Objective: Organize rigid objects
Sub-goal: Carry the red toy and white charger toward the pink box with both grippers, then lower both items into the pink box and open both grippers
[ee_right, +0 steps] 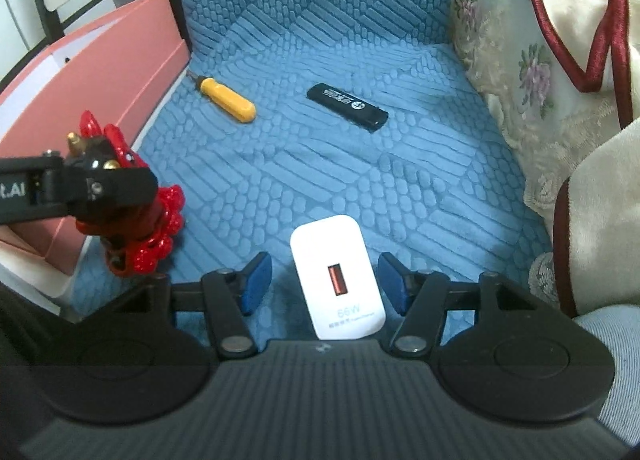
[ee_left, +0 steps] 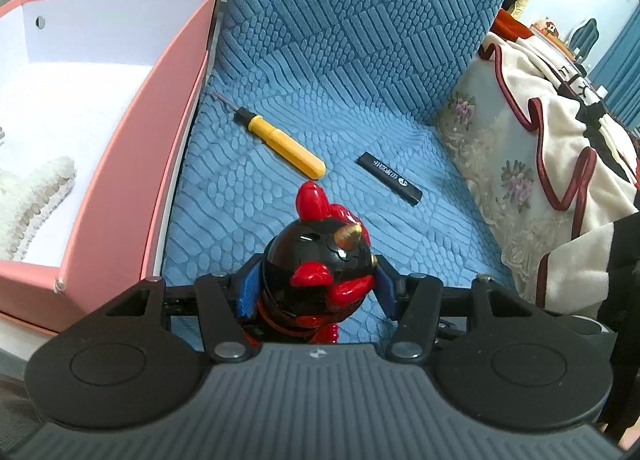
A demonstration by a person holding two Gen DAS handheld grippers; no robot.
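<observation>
Left gripper (ee_left: 316, 288) clamping figurine (ee_left: 320, 256), lower centre. Right gripper (ee_right: 325, 280) standing open around charger (ee_right: 338, 280), seen in right view only. Box (ee_left: 120, 164) interior showing only in left view; screwdriver (ee_left: 280, 146), lighter (ee_left: 390, 179) lying mid-frame.

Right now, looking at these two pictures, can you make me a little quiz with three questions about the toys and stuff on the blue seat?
1. True or false: the left gripper is shut on the black and red toy figure.
2. Which lies closer to the pink box: A) the yellow screwdriver, B) the black lighter?
3. Fill in: between the right gripper's open jaws sits a white ______.

Key
1. True; the blue pads press on both sides of the figure.
2. A; its tip points toward the box wall.
3. Charger; the pads stand apart from it on both sides.
</observation>
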